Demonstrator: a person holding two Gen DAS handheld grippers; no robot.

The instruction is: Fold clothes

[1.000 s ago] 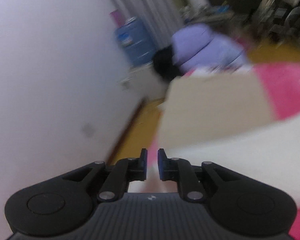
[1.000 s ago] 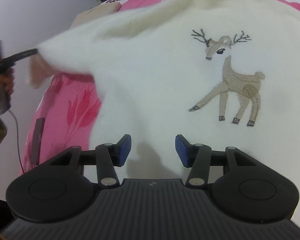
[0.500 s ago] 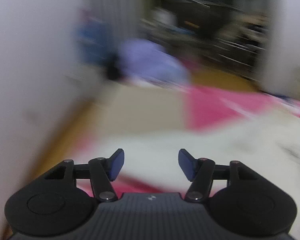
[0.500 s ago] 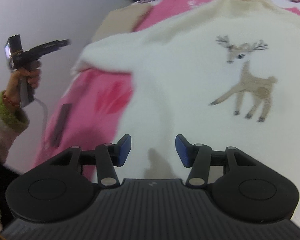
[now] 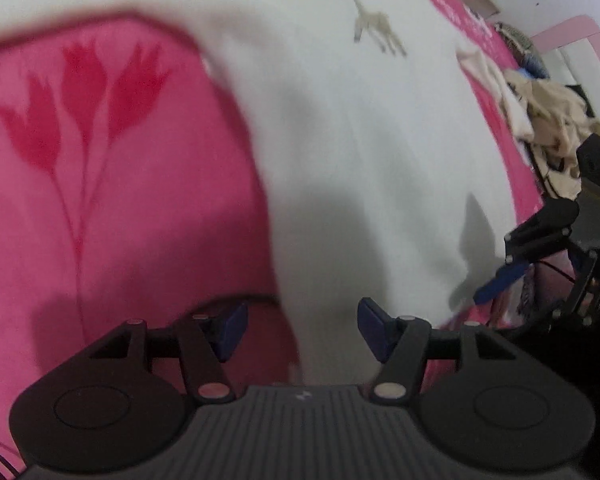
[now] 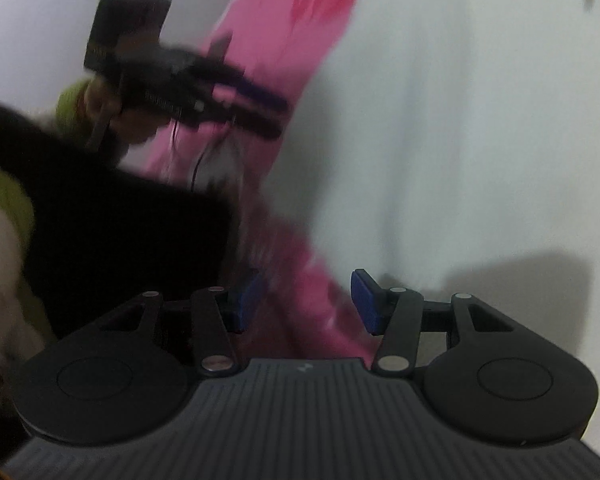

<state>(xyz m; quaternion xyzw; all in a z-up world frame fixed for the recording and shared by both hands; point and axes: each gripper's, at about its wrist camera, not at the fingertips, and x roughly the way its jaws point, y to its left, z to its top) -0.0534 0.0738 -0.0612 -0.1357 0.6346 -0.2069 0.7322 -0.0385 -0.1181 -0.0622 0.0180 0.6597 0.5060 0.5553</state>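
White sweater (image 5: 364, 152) with deer print (image 5: 376, 26) lies flat on pink blanket (image 5: 100, 168). Left gripper (image 5: 300, 330) spread wide, empty, over the sweater's left hem edge. Right gripper (image 6: 306, 300) also wide, empty, over the blanket beside the hem. Clothes pile (image 5: 548, 116) far right.

I work in a home bedroom: a pink flowered blanket (image 5: 100, 184) covers the bed, and loose clothes (image 5: 548, 120) lie piled far right.
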